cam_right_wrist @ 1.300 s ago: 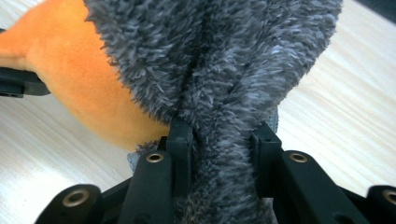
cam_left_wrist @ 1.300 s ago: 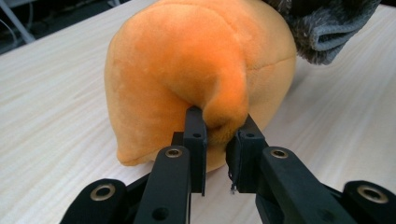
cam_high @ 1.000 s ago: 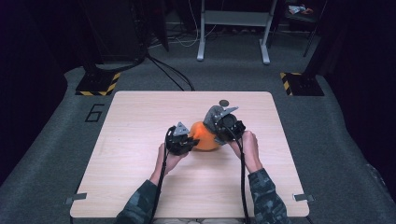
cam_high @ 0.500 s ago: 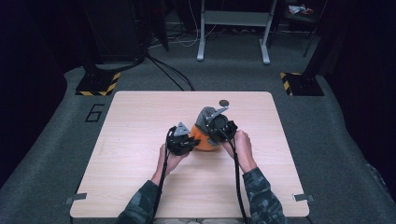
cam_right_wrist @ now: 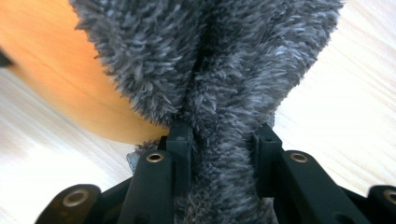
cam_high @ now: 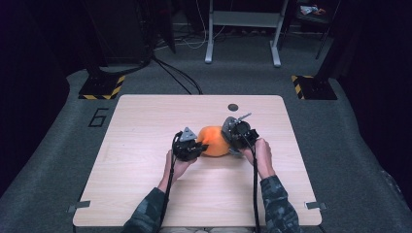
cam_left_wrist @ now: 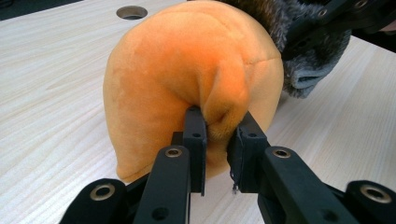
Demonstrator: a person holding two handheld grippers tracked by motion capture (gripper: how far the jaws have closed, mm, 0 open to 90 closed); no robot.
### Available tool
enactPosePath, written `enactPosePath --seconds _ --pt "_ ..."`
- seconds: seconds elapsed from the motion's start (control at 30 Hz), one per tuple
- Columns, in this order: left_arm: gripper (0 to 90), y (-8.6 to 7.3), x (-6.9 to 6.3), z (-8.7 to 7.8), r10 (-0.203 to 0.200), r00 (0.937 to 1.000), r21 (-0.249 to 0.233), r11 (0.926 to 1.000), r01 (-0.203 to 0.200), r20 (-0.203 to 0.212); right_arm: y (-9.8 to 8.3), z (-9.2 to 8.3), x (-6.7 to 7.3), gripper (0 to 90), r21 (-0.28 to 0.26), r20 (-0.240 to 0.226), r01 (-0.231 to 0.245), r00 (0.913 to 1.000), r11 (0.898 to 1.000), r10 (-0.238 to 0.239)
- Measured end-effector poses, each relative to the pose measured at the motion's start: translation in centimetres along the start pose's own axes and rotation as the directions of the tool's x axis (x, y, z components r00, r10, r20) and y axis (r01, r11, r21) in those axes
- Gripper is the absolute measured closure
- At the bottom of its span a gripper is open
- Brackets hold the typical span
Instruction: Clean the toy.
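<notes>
An orange plush toy point(cam_high: 213, 141) lies at the middle of the wooden table point(cam_high: 145, 189), and a grey furry part point(cam_left_wrist: 303, 70) hangs off its far side. My left gripper point(cam_high: 195, 145) comes at it from the left. In the left gripper view the left gripper point(cam_left_wrist: 219, 128) is shut on a fold of the orange plush point(cam_left_wrist: 173, 60). My right gripper point(cam_high: 229, 138) is at the toy's right. In the right gripper view the right gripper point(cam_right_wrist: 219, 135) is shut on the grey fur point(cam_right_wrist: 210, 56), with orange plush point(cam_right_wrist: 51, 70) behind it.
A round cable hole point(cam_high: 233, 107) sits in the tabletop just beyond the toy. Bare wood stretches left, right and in front of the hands. Striped stand feet point(cam_high: 102, 87) rest on the floor past the table's far edge.
My right gripper has sunk toward the table with the grey fur in its jaws, so the fur now sits lower against the orange plush. My left gripper has kept its place.
</notes>
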State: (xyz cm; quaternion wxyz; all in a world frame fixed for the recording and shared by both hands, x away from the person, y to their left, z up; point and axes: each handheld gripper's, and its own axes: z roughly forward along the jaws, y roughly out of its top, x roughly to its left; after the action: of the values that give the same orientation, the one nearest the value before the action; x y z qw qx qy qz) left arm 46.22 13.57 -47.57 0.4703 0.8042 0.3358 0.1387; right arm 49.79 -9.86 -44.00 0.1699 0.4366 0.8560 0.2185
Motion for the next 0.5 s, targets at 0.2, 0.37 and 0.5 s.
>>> enactPosePath --seconds 0.2,0.37,0.5 --pt "78.2 -0.1 0.1 0.0 -0.009 0.9999 -0.008 0.9999 0.009 0.004 -0.6 1.5 -0.7 67.0 0.051 0.021 -0.026 0.9995 0.998 0.025" --pt "78.2 -0.1 0.2 0.0 -0.005 1.0000 -0.006 1.0000 0.005 0.004 -1.0 3.1 -1.4 66.9 0.094 0.011 -0.047 0.9989 0.994 0.046" --pt "78.1 0.0 0.2 -0.1 0.000 1.0000 -0.010 1.0000 0.000 0.002 -0.9 2.4 -1.5 67.1 0.072 0.023 -0.044 0.9988 0.996 0.043"
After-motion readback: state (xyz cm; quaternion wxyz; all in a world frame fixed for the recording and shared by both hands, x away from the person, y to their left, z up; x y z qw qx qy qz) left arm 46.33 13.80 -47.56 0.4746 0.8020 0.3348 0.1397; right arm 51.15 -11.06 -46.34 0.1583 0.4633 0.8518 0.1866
